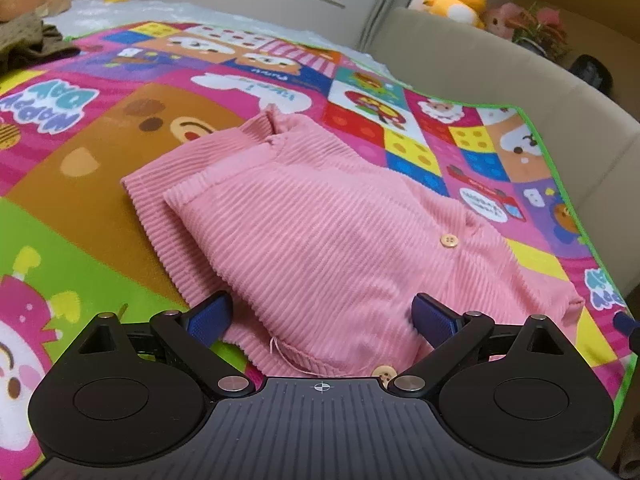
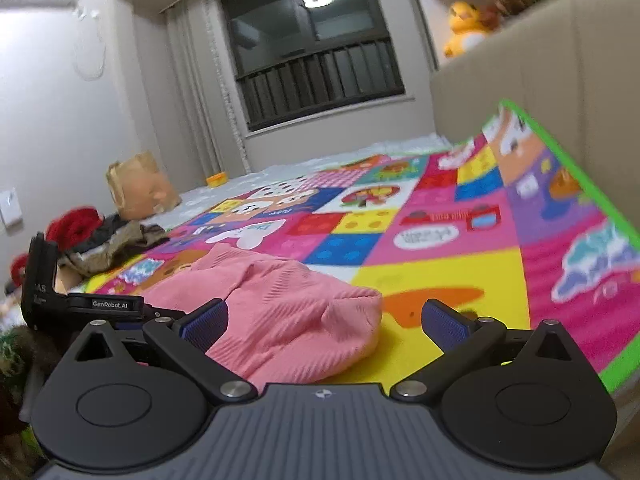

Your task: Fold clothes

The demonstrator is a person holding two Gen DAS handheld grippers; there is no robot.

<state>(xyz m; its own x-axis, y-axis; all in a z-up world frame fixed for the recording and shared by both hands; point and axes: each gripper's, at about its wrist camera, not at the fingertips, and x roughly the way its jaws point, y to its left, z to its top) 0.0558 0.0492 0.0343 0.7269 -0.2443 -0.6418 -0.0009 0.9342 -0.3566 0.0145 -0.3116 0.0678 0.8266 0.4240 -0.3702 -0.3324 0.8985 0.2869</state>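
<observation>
The pink corduroy garment [image 1: 320,232] lies partly folded on the colourful cartoon play mat [image 1: 80,184], its ribbed cloth doubled over itself so that one layer sits on another, with a hem edge facing the far left and two pale buttons [image 1: 450,240] showing on the upper layer. Your left gripper [image 1: 322,318] is just above the near edge of the garment with both blue pads spread wide, one on each side of the cloth, gripping nothing. A loose pink thread [image 1: 280,350] curls at the near hem between those pads. Your right gripper [image 2: 324,322] is likewise released, its pads wide apart; in its view the garment's [image 2: 280,320] rounded fold lies close to the left pad, while the right pad stands over bare yellow mat [image 2: 440,276]. The body of your left gripper [image 2: 80,300] shows at the left edge of that view. A beige padded headboard [image 1: 500,76] borders the mat's green edge, with a yellow plush duck [image 1: 460,0] on top of it. Far off lie a heap of dark clothes [image 2: 112,244] and a brown paper bag [image 2: 140,188], well apart from the garment.
</observation>
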